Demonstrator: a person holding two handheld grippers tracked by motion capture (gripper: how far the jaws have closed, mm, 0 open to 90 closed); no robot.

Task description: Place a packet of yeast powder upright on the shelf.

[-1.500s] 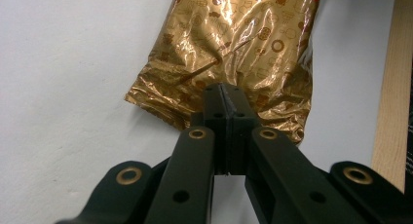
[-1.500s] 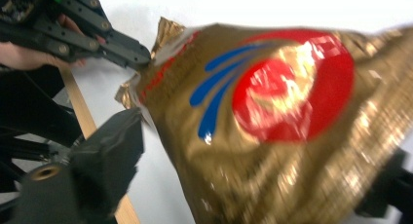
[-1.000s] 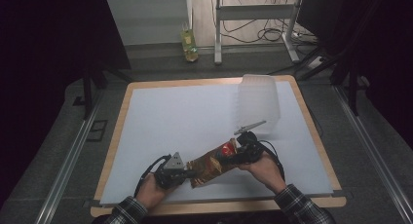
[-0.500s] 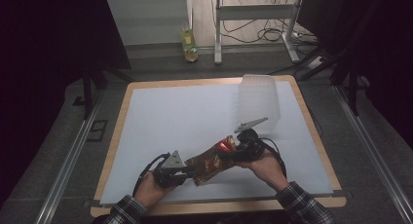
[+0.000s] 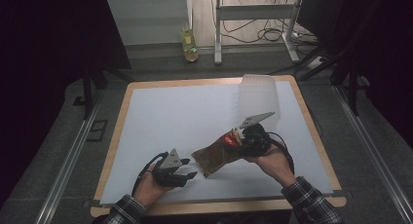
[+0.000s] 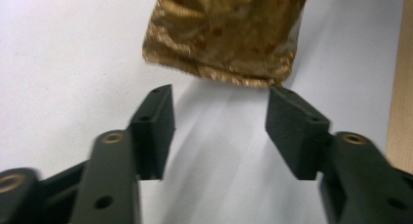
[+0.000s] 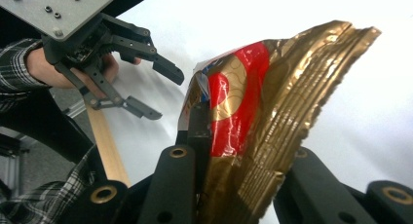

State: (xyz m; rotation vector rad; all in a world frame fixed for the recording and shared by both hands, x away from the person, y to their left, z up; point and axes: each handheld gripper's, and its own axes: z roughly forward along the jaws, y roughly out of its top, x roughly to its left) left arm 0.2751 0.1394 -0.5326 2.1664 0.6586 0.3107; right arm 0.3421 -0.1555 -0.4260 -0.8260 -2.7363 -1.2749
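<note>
Near table's front edge: right gripper clamped on gold snack bag, left gripper spread, just short of bag.

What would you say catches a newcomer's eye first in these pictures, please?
The shiny gold and red snack bag stands out most, held up off the white table near its front edge, with the right gripper shut on one end. Just to its left, the left gripper rests open on the table, jaws spread toward the bag's free end. A translucent plastic container stands at the back right.
</note>
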